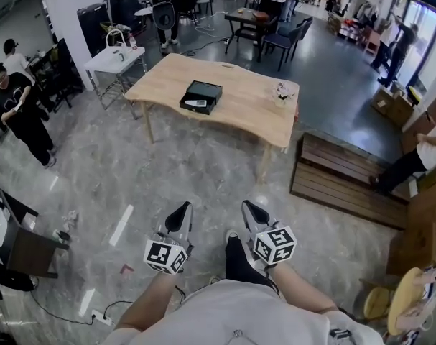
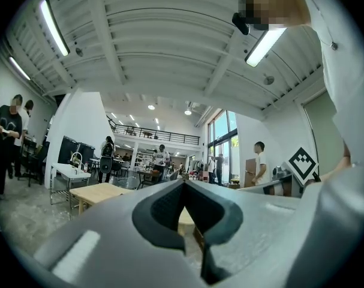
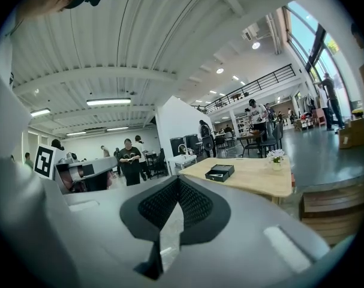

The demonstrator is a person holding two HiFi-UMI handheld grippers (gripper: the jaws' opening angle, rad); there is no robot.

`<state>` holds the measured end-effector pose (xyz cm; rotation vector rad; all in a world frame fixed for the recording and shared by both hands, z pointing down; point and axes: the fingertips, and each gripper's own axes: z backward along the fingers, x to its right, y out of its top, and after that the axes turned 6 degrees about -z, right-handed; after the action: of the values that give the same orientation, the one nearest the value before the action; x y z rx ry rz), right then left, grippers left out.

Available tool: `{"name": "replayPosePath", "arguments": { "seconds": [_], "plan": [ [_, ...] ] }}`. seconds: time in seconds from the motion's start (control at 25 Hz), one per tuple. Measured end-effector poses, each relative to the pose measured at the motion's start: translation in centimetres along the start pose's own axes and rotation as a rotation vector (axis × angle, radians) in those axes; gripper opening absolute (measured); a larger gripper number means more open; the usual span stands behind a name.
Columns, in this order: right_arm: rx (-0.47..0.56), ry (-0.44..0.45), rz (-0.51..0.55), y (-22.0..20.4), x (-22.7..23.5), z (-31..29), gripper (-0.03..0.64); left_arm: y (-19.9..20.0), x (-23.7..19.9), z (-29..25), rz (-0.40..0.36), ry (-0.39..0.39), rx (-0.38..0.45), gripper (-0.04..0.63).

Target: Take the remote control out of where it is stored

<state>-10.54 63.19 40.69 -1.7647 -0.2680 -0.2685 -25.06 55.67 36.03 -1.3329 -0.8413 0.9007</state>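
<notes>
An open black box (image 1: 201, 96) lies on the light wooden table (image 1: 239, 113) some way ahead, and a pale remote control (image 1: 196, 103) rests inside it. The right gripper view shows the same box (image 3: 220, 172) on the table (image 3: 259, 182). My left gripper (image 1: 182, 208) and right gripper (image 1: 251, 208) are held side by side close to my body, above the stone floor and well short of the table. Both point forward with their jaws pressed together and nothing between them. The left gripper (image 2: 184, 182) and right gripper (image 3: 179, 180) show touching pads in their own views.
A small flower pot (image 1: 281, 93) stands near the table's right end. A dark wooden bench platform (image 1: 347, 178) lies to the right, and a white side table (image 1: 116, 58) to the far left. A person in black (image 1: 20, 113) stands at the left. A dark chair (image 1: 20, 243) sits at lower left.
</notes>
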Motion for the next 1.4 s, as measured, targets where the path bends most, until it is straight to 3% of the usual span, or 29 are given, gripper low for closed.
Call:
{"name": "replayPosePath", "arguments": {
  "seconds": [0.8,1.4],
  "plan": [
    [-0.027,0.104,-0.012,8.0,10.6,-17.4,0.028,-1.3,-8.7,-17.6,0.005,0.079,-0.033,0.0],
    [-0.061,0.185,-0.009,11.1,16.8,-27.1,0.028,-2.0,-13.3,-26.2,-0.011,0.16,-0.044,0.0]
  ]
}}
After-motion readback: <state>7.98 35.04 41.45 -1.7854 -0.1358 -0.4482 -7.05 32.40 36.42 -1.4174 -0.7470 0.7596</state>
